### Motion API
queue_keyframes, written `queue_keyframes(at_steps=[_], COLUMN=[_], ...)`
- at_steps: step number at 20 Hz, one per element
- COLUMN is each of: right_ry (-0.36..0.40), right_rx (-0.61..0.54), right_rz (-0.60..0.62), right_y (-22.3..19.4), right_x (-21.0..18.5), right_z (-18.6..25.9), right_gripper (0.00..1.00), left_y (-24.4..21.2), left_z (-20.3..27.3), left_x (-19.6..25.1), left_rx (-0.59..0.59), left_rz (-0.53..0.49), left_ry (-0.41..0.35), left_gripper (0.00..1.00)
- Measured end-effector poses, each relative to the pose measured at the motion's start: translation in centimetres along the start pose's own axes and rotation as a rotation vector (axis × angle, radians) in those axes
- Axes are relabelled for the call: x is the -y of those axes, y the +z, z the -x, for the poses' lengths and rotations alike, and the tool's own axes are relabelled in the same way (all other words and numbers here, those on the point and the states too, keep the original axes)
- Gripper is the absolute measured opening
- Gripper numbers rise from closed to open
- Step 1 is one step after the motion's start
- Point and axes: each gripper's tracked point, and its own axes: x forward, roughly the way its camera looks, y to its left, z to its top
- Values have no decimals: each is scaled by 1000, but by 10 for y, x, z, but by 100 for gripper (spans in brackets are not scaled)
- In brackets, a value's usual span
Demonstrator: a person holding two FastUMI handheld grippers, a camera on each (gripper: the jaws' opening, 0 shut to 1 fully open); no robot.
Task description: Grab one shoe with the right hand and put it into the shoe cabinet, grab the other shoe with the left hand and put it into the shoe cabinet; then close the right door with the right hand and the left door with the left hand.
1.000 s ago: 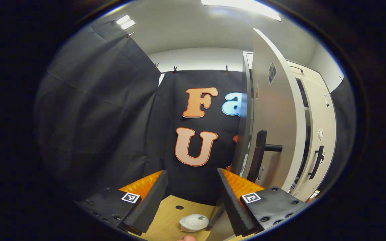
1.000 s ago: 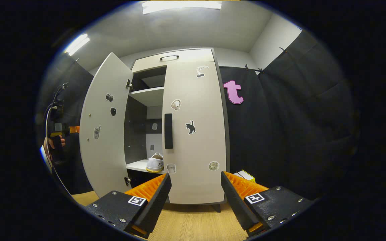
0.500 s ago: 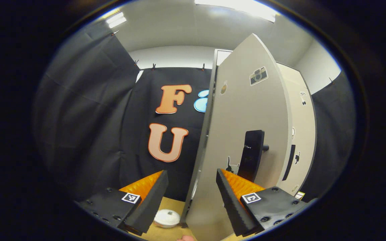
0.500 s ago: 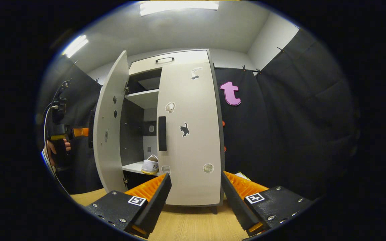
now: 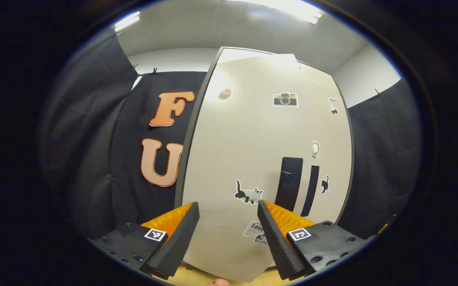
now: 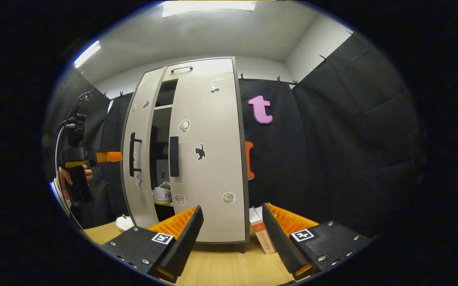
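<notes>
Small box [image 6: 261,232] beside the cabinet's foot — white round object [image 6: 124,223] on wooden floor [image 6: 229,270].

The shoe cabinet [image 6: 209,159] is pale cream-white with a dark grey frame edge. Its left door [image 5: 253,159] and right door [image 6: 209,151] are the same cream, each with a black vertical handle [image 6: 173,156]. Small stickers dot the doors: a black cat [image 6: 200,152] on the right door, a black-and-white cat [image 5: 248,193] and a grey camera [image 5: 285,99] on the left door. Inside the cabinet, a white shoe [image 6: 162,194] shows a yellowish sole edge. Beside the cabinet's right foot leans a white box [image 6: 261,232] with an orange band. The floor [image 6: 229,266] under the cabinet is light wood grain.
</notes>
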Motion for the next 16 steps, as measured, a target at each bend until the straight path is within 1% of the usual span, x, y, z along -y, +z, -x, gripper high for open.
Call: queue_keyframes(at_steps=[1,3,4,6,9,14,15,16], right_ry=[-2,-3,-4,-11,-25,-62,-70,-79], right_rx=[-4,-6,-4,-6,-7,-9,-7,-5], right_rz=[-2,-8,-10,-7,-8,-10,-10,-9], right_y=[-1,-2,-1,-2,-1,-2,-1,-1], right_x=[1,1,1,4,10,24,27,30], right_z=[0,-1,0,-2,-3,-4,-5,-5], right_gripper=[92,92,92,92,92,92,92,92], left_y=[-3,-6,-8,-11,-15,-19,-18,-15], left_z=[-4,-9,-13,-17,-32,-41,-39,-42], left_x=[3,4,3,3,12,19,18,20], left_rx=[-8,-14,-16,-20,-32,-41,-36,-25], left_rz=[-4,-7,-7,-3,8,-17,-14,-13], left_ry=[-2,-2,4,8,-14,-16,-11,-12], left_gripper=[92,99,95,95,96,96,92,96])
